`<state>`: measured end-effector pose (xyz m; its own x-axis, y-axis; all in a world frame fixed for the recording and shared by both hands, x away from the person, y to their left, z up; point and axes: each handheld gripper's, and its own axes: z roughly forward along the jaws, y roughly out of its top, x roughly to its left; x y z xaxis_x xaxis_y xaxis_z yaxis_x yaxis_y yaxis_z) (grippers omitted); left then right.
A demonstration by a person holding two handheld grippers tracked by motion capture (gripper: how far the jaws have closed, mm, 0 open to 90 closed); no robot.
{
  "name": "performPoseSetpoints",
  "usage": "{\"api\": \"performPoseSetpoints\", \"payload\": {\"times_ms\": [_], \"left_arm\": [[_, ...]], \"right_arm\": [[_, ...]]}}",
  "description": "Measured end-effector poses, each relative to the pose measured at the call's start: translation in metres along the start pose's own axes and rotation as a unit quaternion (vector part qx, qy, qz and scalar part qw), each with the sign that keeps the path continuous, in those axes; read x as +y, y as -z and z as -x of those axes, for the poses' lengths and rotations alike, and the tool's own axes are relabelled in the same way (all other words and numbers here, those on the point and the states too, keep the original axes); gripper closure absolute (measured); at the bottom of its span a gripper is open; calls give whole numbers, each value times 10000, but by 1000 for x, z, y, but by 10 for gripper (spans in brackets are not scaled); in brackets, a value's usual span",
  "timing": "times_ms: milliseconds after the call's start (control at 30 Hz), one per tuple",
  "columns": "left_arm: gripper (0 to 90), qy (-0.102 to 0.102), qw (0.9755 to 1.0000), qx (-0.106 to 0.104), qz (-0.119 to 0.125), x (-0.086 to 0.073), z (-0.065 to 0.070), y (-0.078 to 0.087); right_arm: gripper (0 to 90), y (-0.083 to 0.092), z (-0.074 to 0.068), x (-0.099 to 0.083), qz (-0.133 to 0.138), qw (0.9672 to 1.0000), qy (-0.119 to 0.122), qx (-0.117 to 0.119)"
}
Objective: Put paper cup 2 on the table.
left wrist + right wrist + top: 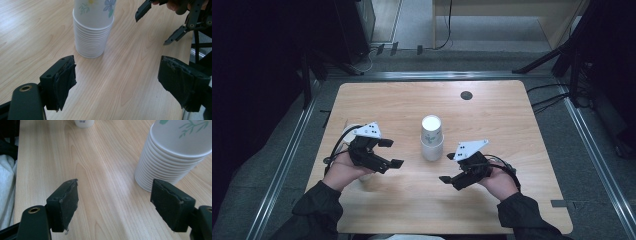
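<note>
We see the cup stack [432, 138] near the middle of the table [507, 115], upside down, its long axis upright, rims down on the wood and the flat white base of the top cup facing up. In the left gripper view the stack [93, 32] is cut off by the top edge, so only the ribbed rims and part of a flower print in blue, yellow and green show. In the right gripper view the stack [175, 152] is cut at the top and right edges, with a green sprig print on the top cup.

The left gripper [391, 152] sits at 9 o'clock of the stack, near but apart from it, jaws apart with nothing between them. The right gripper [448, 167] sits at about 4 o'clock of the stack, also spread wide and empty; in its own view the right pad stands just before the lowest rims, and we cannot tell whether it touches them.

A second cup [352, 131] behind the left gripper is mostly hidden by it. In the right gripper view it [84, 123] is cut by the top edge and bears small dark writing too blurred to read. A dark round disc [466, 95] lies at 1 o'clock of the stack, well apart.
</note>
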<state>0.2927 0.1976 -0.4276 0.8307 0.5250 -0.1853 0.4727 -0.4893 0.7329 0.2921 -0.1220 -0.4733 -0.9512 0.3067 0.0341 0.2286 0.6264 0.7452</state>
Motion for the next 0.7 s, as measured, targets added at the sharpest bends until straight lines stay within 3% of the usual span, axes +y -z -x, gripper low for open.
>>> {"api": "performPoseSetpoints", "payload": {"times_ms": [500,700], "left_arm": [[148,-377,9991,-59,-199,14,14,-31],[147,-420,9988,-82,-257,17,21,-42]], "right_arm": [[224,10,-5,-12,-70,9998,-90,-175],[224,14,-6,-15,-73,9996,-143,-227]]}}
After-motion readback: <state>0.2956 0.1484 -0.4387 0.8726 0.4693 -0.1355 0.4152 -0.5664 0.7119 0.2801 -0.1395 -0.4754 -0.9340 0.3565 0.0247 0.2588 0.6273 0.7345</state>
